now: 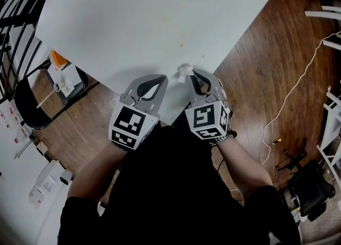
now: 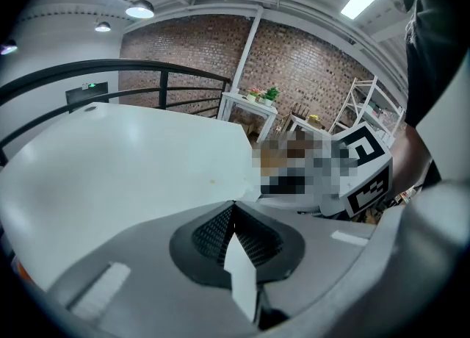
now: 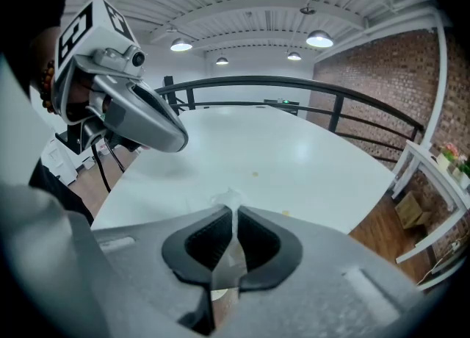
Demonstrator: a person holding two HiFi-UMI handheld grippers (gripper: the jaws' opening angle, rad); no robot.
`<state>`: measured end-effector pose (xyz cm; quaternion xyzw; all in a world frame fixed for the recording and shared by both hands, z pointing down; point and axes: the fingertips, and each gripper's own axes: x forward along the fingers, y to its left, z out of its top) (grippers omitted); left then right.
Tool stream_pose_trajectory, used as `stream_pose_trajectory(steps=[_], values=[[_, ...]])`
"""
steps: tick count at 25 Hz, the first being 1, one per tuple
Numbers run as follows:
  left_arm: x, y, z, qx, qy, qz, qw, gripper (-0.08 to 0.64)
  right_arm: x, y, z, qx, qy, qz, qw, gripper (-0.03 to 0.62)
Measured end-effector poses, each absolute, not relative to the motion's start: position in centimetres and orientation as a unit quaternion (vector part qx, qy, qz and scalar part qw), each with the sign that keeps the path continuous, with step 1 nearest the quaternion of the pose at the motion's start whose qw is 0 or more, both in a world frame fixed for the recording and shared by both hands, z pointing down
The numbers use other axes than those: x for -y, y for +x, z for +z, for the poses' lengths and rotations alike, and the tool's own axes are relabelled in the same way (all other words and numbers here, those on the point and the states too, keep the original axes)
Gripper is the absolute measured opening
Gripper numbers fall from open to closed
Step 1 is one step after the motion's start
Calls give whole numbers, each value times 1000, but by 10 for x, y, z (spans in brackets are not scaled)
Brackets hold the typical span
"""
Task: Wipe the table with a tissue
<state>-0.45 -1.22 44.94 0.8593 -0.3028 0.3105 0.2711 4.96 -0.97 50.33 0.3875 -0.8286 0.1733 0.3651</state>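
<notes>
The white table [image 1: 144, 20] fills the upper head view, and both grippers hover at its near edge. My right gripper [image 1: 193, 72] is shut on a small crumpled white tissue [image 1: 185, 70] that pokes out past the fingertips. In the right gripper view the tissue [image 3: 230, 200] sits pinched between the dark pads, above the table [image 3: 294, 153]. My left gripper [image 1: 163, 79] hangs just left of it, shut, with nothing showing at its tip [image 2: 235, 206]. Small yellowish spots [image 1: 181, 46] mark the table beyond the tissue.
A black chair [image 1: 29, 108] and a small stand with an orange-topped item [image 1: 59, 68] sit left of the table. A white cable [image 1: 298, 87] runs over the wooden floor on the right. A black railing [image 3: 308, 87] borders the far side.
</notes>
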Motion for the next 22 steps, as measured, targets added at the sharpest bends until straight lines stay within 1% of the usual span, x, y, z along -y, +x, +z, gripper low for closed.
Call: stream_pose_trajectory(steps=[22], values=[[32, 15, 454, 308, 856, 313, 274, 9, 42, 83, 507, 821, 404, 168, 368, 12]])
